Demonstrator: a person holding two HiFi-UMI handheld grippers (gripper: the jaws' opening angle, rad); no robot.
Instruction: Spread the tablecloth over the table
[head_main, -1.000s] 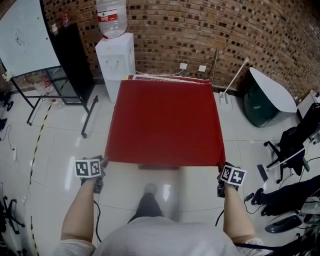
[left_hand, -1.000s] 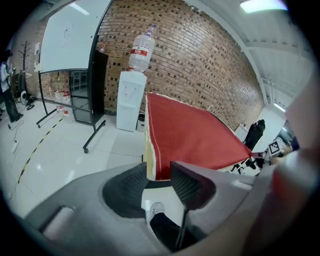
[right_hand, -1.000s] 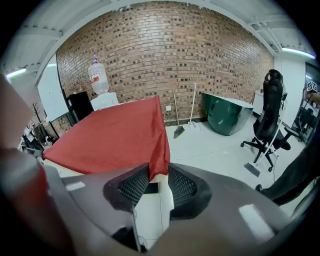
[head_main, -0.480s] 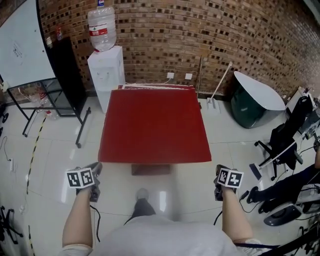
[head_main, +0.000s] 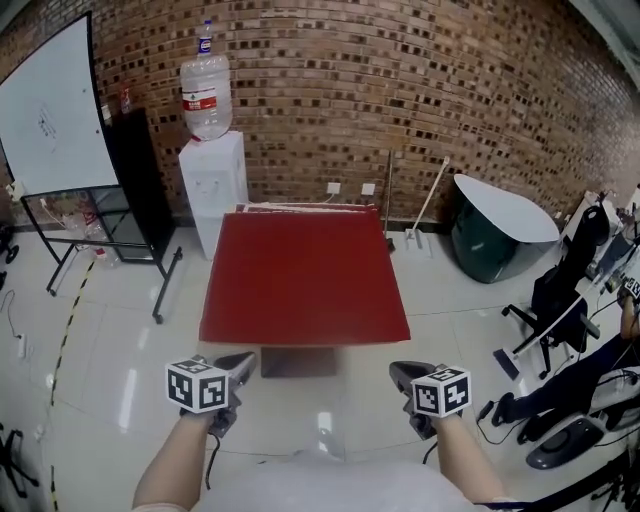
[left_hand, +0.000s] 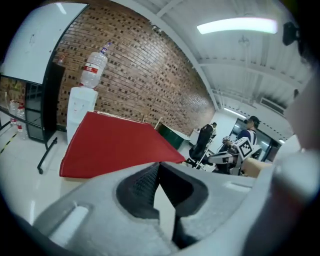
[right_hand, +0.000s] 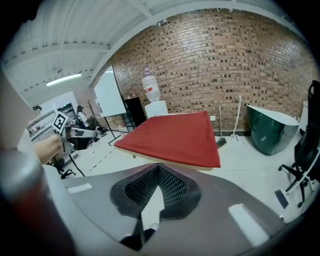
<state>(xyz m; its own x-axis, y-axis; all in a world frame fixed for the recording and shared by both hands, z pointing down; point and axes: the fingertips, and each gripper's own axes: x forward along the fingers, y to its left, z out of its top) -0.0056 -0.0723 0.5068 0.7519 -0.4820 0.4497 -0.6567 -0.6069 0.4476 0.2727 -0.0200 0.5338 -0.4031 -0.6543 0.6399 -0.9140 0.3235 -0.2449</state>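
Note:
The red tablecloth lies spread flat over the table, its front edge hanging a little over the near side. It also shows in the left gripper view and in the right gripper view. My left gripper is raised in front of the table's near left corner, apart from the cloth. Its jaws have just been closing, and the gripper is now shut with nothing between them. My right gripper hangs before the near right corner, also clear of the cloth. It is shut and empty.
A white water dispenser with a bottle stands behind the table's far left corner. A whiteboard and a black cabinet stand at left. A green tub with a white lid, a mop and office chairs stand at right.
Both grippers were at the cloth's near corners a second ago. They have since come off the cloth, drawn back from the table, risen and moved closer together.

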